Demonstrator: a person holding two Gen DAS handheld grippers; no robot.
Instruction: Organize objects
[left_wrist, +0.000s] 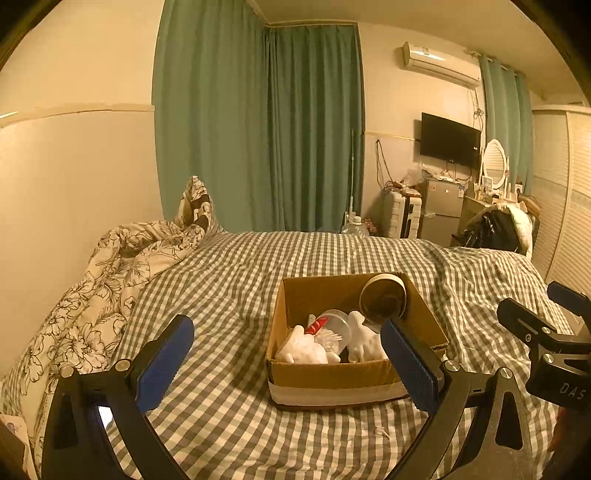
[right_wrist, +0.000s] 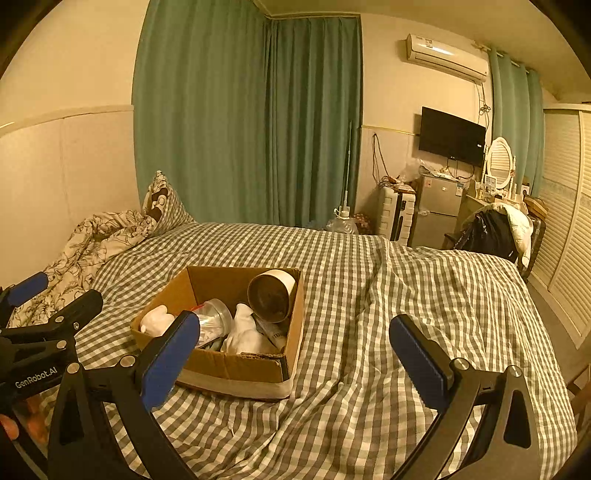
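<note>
An open cardboard box (left_wrist: 325, 374) (right_wrist: 240, 365) sits on the checked bed. Inside it lie a tipped paper cup (left_wrist: 384, 301) (right_wrist: 271, 297), a clear plastic cup (left_wrist: 334, 328) (right_wrist: 212, 319) on its side and white gloves (left_wrist: 306, 349) (right_wrist: 245, 334). My left gripper (left_wrist: 290, 363) is open and empty, held just in front of the box, with its right pad over the box's near right corner. My right gripper (right_wrist: 295, 363) is open and empty, to the right of the box. Each gripper shows at the edge of the other's view.
The checked sheet (right_wrist: 388, 295) covers the bed, with a rumpled fold running down its middle. A floral quilt and pillow (left_wrist: 122, 266) lie at the far left by the wall. Beyond the bed stand green curtains, a small fridge (right_wrist: 436, 210) and a chair with clothes (right_wrist: 495, 229).
</note>
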